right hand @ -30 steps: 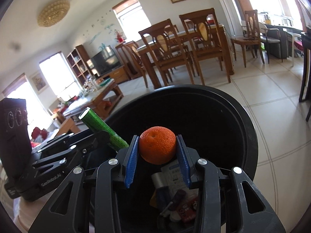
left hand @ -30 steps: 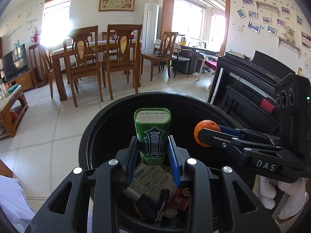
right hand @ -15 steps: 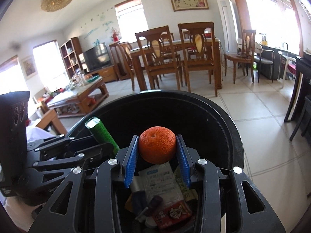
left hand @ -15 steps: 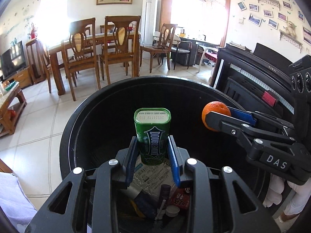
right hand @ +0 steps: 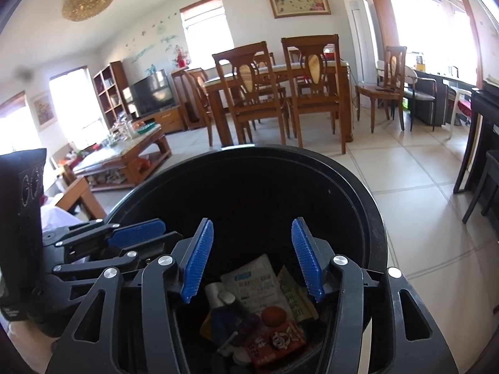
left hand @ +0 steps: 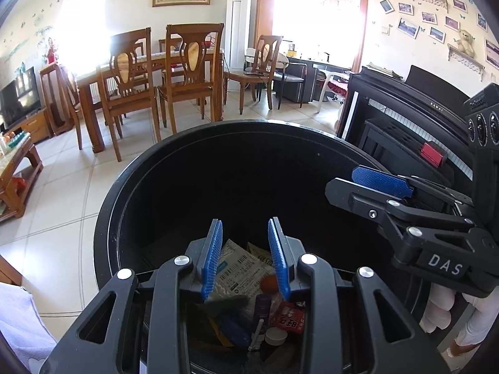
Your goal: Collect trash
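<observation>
A: Pale floor tiles (left hand: 56,205) run away to a wooden dining table with high-backed chairs (right hand: 274,93) at the far side, a black upright piano (left hand: 405,115) stands on the right, and a low wooden coffee table (right hand: 131,152) sits off to the left

B: And where does the rubbish go?

A: Into the round black plastic bin (left hand: 199,168) close in front, standing on the tiles. At its bottom lie a white printed packet (right hand: 259,283), a red snack wrapper (right hand: 274,342), a small round orange fruit (right hand: 273,314) and, in the left view, a white cap (left hand: 275,336). A blurred green streak shows near the packet; I cannot tell what it is

B: The tools?

A: The left gripper (left hand: 246,255) hangs over the near rim with blue pads a moderate gap apart, holding nothing. The right gripper (right hand: 252,258) is beside it with pads spread wide, also bare

B: So which step is this?

A: I judge it the drop-off, with both loads let go into the bin. Next calls for lifting both tools clear of the rim without knocking it, then turning to look for more litter, since none shows on the floor from here
</observation>
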A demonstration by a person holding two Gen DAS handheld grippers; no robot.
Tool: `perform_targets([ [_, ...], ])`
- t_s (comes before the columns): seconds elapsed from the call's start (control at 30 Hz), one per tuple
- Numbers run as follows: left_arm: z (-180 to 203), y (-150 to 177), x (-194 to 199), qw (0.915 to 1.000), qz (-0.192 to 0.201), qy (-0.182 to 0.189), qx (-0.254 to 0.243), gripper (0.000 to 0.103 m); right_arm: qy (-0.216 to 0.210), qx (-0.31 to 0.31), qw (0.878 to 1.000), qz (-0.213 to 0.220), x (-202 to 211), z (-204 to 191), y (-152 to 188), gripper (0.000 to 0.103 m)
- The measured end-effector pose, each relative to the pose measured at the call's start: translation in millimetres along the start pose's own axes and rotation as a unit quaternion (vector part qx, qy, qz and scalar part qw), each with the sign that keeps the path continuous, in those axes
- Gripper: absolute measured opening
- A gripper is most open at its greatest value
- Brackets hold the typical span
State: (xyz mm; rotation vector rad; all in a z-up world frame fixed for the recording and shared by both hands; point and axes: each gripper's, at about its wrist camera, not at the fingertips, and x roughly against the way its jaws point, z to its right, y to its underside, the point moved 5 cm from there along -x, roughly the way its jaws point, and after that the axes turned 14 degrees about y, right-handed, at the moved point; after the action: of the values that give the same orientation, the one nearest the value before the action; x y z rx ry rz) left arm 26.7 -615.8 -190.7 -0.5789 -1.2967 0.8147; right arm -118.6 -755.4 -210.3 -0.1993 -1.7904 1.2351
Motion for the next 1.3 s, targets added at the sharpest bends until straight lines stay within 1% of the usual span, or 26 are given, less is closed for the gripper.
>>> perform_targets([
  [0.13, 2.1, 0.4, 0.3, 1.0000, 0.001, 0.001, 0.001, 0.035, -0.002, -0.005, 1.000, -0.004, 0.0, 2.7, 1.5, 0.055],
  [0.17, 2.8, 0.6, 0.6, 1.0000, 0.002, 0.000, 0.000, 0.045, -0.002, -0.005, 1.000, -0.005, 0.6, 3.2, 1.7, 0.055],
  [0.2, 2.9, 0.3, 1.5, 1.0000, 0.003, -0.006, 0.001, 0.057, -0.001, -0.006, 1.000, -0.003, 1.6, 4.4, 1.5, 0.055],
  [0.23, 2.9, 0.7, 2.6, 0.9999, 0.005, -0.013, 0.000, 0.062, 0.000, -0.009, 1.000, -0.001, 3.2, 6.4, 0.8, 0.056],
  [0.27, 3.4, 0.5, 4.2, 0.9999, 0.009, -0.009, 0.000, 0.072, 0.001, -0.011, 1.000, 0.000, 5.6, 6.3, -1.1, 0.059],
  [0.3, 3.9, 1.2, 6.0, 0.9999, 0.014, -0.007, 0.001, 0.078, 0.003, -0.012, 1.000, 0.003, 7.6, 7.0, -2.4, 0.059],
  [0.4, 6.7, 1.6, 10.3, 0.9998, 0.017, -0.013, -0.005, 0.091, 0.008, -0.016, 1.000, 0.012, 15.7, 8.1, -5.1, 0.059],
  [0.43, 8.1, 1.9, 12.8, 0.9997, 0.019, -0.014, -0.010, 0.092, 0.009, -0.018, 1.000, 0.016, 18.6, 9.8, -5.4, 0.061],
  [0.5, 8.3, 3.8, 19.1, 0.9992, 0.022, -0.027, -0.018, 0.098, 0.014, -0.025, 0.999, 0.029, 28.2, 11.2, -7.9, 0.068],
  [0.53, 7.4, 4.9, 23.7, 0.9988, 0.025, -0.036, -0.020, 0.098, 0.018, -0.030, 0.999, 0.038, 34.2, 12.5, -9.7, 0.072],
  [0.63, 2.6, 9.5, 42.3, 0.9980, 0.034, -0.053, -0.010, 0.098, 0.024, -0.052, 0.996, 0.067, 54.8, 15.8, -15.6, 0.081],
  [0.7, -1.9, 15.2, 63.5, 0.9967, 0.054, -0.060, 0.006, 0.098, 0.023, -0.061, 0.995, 0.081, 67.3, 13.9, -19.0, 0.086],
  [0.73, -4.2, 18.5, 75.2, 0.9958, 0.065, -0.062, 0.014, 0.098, 0.020, -0.061, 0.994, 0.083, 72.1, 10.9, -19.6, 0.089],
  [0.8, -11.2, 26.3, 100.9, 0.9932, 0.084, -0.074, 0.031, 0.098, 0.011, -0.049, 0.996, 0.078, 77.4, -2.1, -21.0, 0.090],
  [0.9, -24.0, 42.3, 144.7, 0.9871, 0.109, -0.101, 0.059, 0.098, -0.002, -0.016, 0.998, 0.068, 85.8, -35.5, -19.6, 0.092],
  [0.93, -28.6, 47.6, 160.0, 0.9846, 0.116, -0.112, 0.068, 0.098, -0.009, -0.004, 0.998, 0.064, 87.9, -49.2, -17.3, 0.097],
  [1.0, -40.6, 60.1, 193.1, 0.9774, 0.129, -0.143, 0.087, 0.098, -0.024, 0.020, 0.998, 0.059, 94.2, -82.5, -12.1, 0.097],
  [1.07, -53.6, 75.5, 229.2, 0.9669, 0.138, -0.187, 0.106, 0.098, -0.045, 0.049, 0.996, 0.052, 98.9, -121.0, -5.1, 0.097],
  [1.13, -64.3, 90.6, 266.6, 0.9544, 0.151, -0.227, 0.123, 0.098, -0.072, 0.079, 0.993, 0.051, 106.3, -164.4, 1.4, 0.098],
  [1.23, -83.9, 114.5, 331.3, 0.9257, 0.174, -0.301, 0.150, 0.098, -0.118, 0.112, 0.985, 0.047, 123.6, -236.3, 12.5, 0.098],
  [1.3, -95.1, 132.5, 376.3, 0.9018, 0.185, -0.354, 0.164, 0.098, -0.152, 0.133, 0.978, 0.055, 140.9, -287.2, 17.4, 0.098],
])
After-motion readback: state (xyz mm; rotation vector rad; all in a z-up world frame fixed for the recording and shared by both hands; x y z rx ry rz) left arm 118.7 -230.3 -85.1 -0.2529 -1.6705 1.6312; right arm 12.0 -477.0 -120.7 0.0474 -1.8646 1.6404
